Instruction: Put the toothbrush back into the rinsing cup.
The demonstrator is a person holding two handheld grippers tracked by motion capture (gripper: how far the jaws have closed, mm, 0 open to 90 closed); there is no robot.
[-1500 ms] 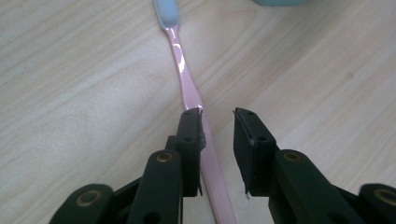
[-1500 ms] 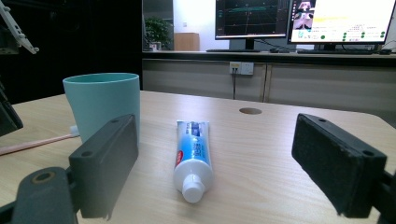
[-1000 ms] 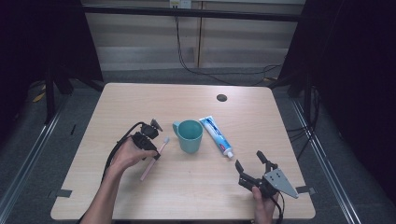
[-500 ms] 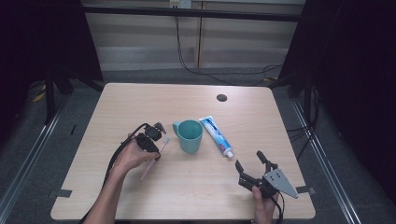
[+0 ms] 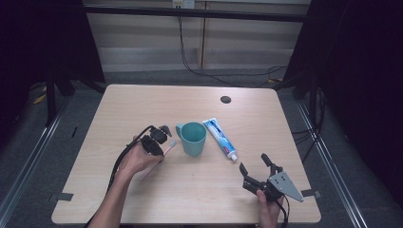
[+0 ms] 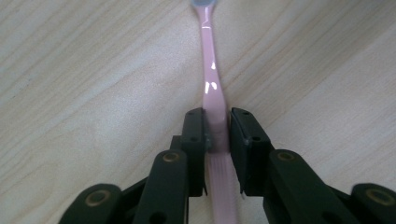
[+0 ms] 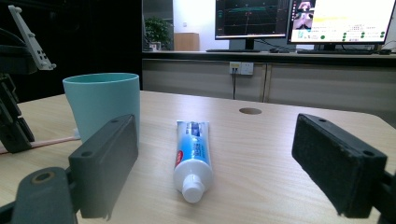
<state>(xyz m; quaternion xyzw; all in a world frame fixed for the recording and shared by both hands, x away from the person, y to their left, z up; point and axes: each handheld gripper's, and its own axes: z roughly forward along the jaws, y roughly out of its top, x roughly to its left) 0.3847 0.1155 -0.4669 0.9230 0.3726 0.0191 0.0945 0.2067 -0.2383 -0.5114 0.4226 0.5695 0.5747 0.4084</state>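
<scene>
From above, the left gripper (image 5: 161, 137) clamps a pink toothbrush (image 5: 153, 165) lying on the table (image 5: 142, 104), just left of the teal cup (image 5: 192, 137). Along the left gripper's jaws, which have just been closing, both pads press the handle between them. The right gripper (image 7: 219, 163) gapes wide, empty, toothpaste (image 7: 192, 156) beyond.

the teal cup (image 5: 192, 137) stands just right of the pink toothbrush (image 5: 159, 159), crowding that side; the toothpaste tube (image 5: 221, 138) lies beyond the cup. bare table (image 5: 142, 107) spreads behind and left, open for passing
</scene>
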